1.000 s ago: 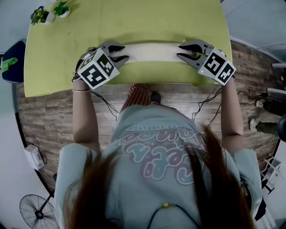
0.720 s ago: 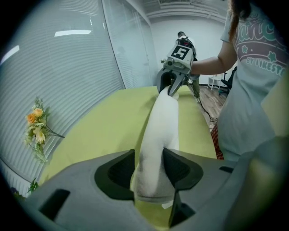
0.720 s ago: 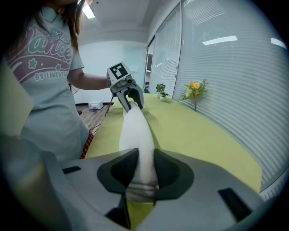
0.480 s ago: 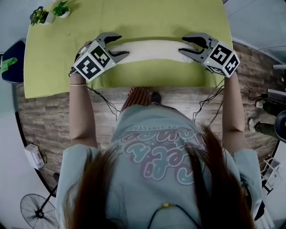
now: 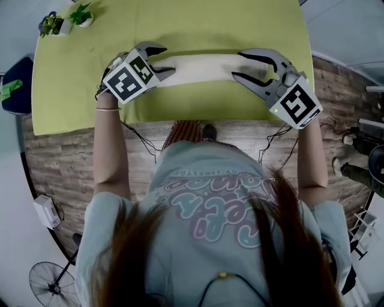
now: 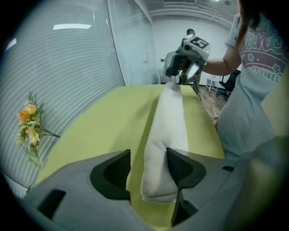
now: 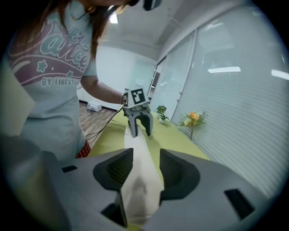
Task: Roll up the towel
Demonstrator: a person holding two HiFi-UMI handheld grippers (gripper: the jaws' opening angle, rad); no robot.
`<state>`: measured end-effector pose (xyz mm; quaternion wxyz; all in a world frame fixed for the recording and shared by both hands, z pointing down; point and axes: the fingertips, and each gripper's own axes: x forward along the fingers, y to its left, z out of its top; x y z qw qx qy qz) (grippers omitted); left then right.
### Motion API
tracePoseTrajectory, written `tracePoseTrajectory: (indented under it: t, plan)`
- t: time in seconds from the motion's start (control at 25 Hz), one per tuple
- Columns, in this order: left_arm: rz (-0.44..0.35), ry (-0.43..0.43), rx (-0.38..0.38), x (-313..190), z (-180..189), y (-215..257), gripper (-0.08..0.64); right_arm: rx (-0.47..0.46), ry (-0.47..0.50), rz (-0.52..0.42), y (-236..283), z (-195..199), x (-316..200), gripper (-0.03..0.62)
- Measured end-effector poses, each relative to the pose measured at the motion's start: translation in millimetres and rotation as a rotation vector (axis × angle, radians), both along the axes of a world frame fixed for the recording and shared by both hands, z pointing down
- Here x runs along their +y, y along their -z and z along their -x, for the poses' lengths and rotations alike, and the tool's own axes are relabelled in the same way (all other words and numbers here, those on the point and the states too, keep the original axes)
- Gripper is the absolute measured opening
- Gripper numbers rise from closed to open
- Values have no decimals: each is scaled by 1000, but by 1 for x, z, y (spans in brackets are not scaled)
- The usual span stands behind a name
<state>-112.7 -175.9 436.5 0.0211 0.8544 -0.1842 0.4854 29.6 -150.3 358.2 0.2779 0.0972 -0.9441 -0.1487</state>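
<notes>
Since a second ago: both grippers' jaws have just been opening, and the right gripper (image 5: pixel 237 65) has lifted and tipped back from the towel (image 5: pixel 201 67), which lies rolled where it was.
Towel: white terry cloth, nubby and soft, rolled into a long plump cylinder; it lies flat on the table (image 5: pixel 180 24), lengthwise from one gripper to the other.
Towel's ends: the end in the left gripper view (image 6: pixel 167 131) is blunt and rounded, slightly squashed; the end in the right gripper view (image 7: pixel 137 180) looks flatter and creased.
Left gripper (image 5: pixel 163 60): jaws spread wide astride the towel's left end; in its own view (image 6: pixel 149 155) one dark ribbed pad lies against the cloth, while a strip of green shows between the other pad and the towel, so nothing is pinched.
Right gripper, own view (image 7: pixel 146 155): jaws partly apart, the towel's right end running between them, loose and not squeezed.
Gripper bodies: smooth grey moulded shells with curved, pointed jaws, each carrying a cube of black-and-white square markers.
Table: matte yellow-green top, smooth, directly under the towel.
Potted plants (image 5: pixel 82 13): small and leafy, well beyond the towel's left end.
Floor (image 5: pixel 60 156): wood-grain planks, on the person's side of the towel.
</notes>
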Motion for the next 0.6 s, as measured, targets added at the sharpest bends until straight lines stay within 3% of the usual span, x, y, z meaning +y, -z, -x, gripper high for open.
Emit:
tracePoseTrajectory:
  t: [0.2, 0.36, 0.48, 0.6]
  plan:
    - [10, -4, 9, -1, 0, -2, 253, 140, 36, -69, -54, 30, 21, 262]
    - [8, -15, 27, -4, -1, 0, 254, 204, 14, -81, -79, 29, 5, 267]
    - [8, 59, 144, -15, 6, 9, 258, 195, -2, -15, -82, 28, -6, 267]
    - [-43, 174, 278, -27, 21, 30, 258, 215, -11, 13, -87, 28, -14, 267]
